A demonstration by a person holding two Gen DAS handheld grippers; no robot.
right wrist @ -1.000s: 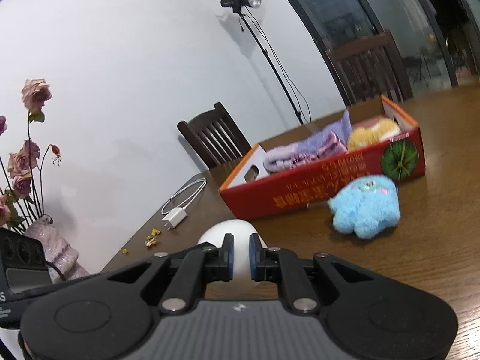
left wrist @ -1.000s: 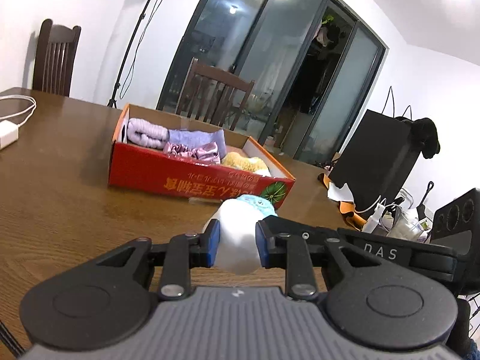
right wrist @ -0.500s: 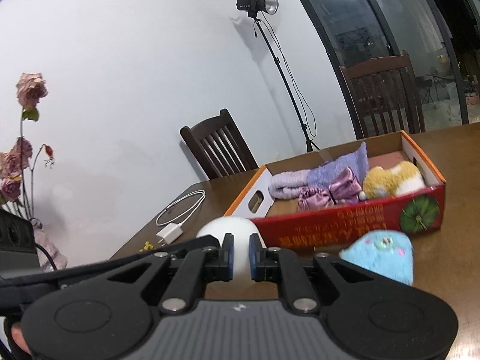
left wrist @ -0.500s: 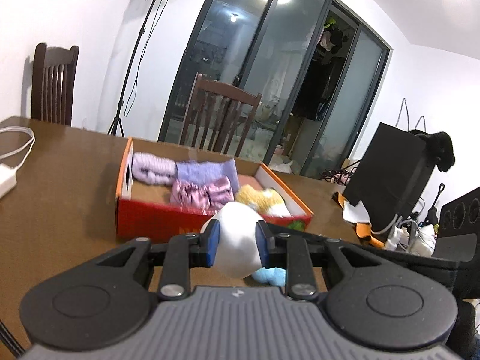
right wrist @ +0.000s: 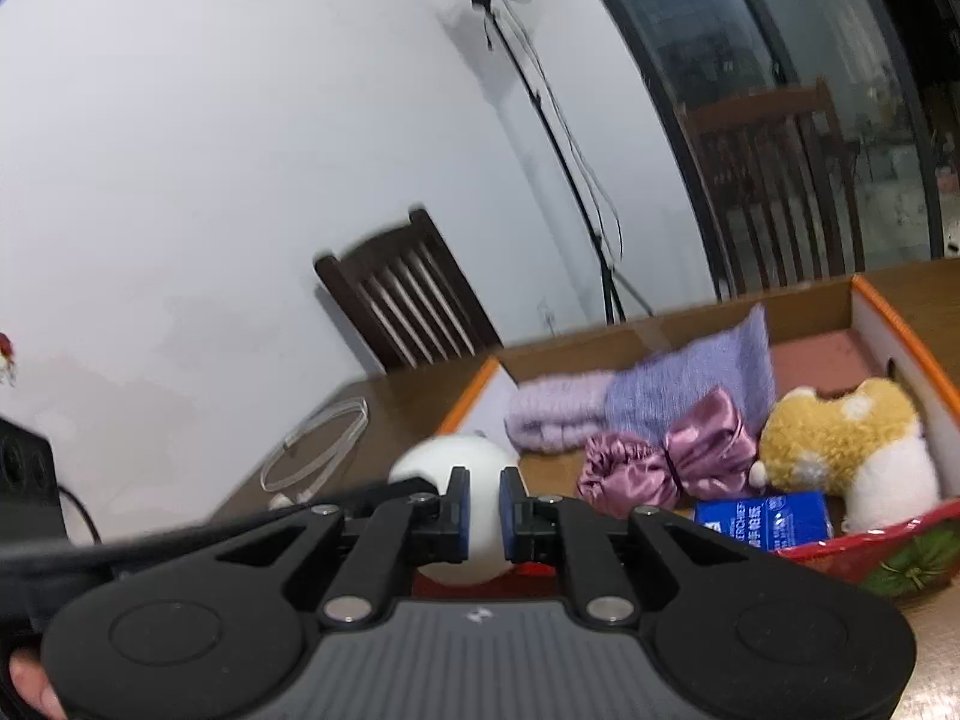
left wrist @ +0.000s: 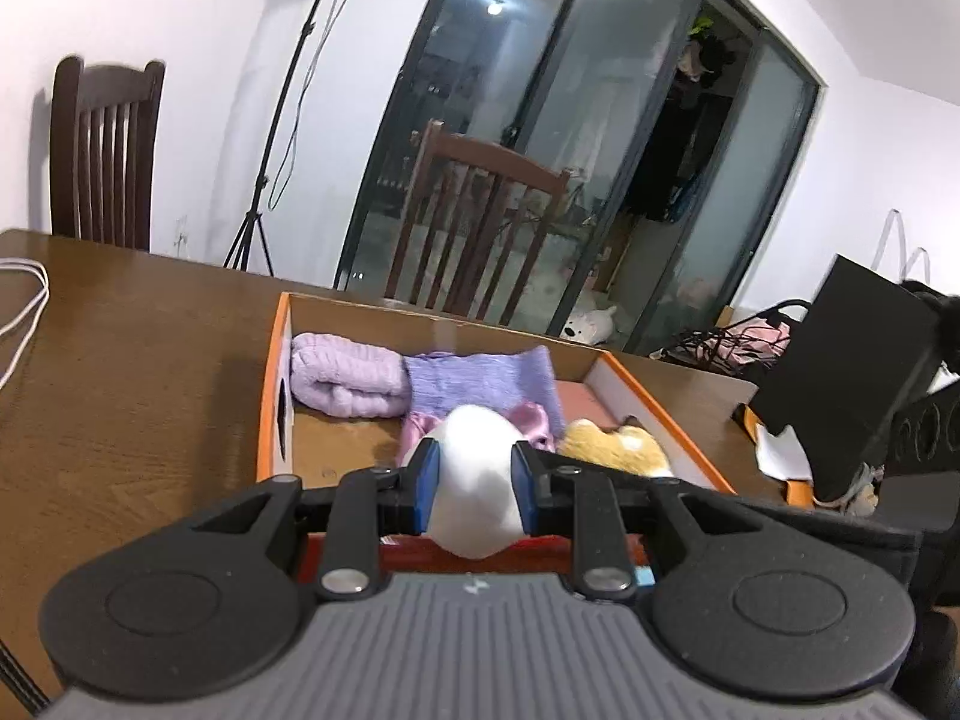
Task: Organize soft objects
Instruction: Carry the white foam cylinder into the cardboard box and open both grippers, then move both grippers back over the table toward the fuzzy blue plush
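Over near edge of red cardboard box now, up from bench: both fingers pinched on white soft ball, left gripper, right gripper; release inside likely next.

White lettering shows on the blue packet near the front wall of the box, too blurred to read. Nothing else bears legible writing in either view.

Your work surface is a brown wooden table. On it sits an open red-and-orange cardboard box, and off to its left a looped white cable lies directly on the wood.
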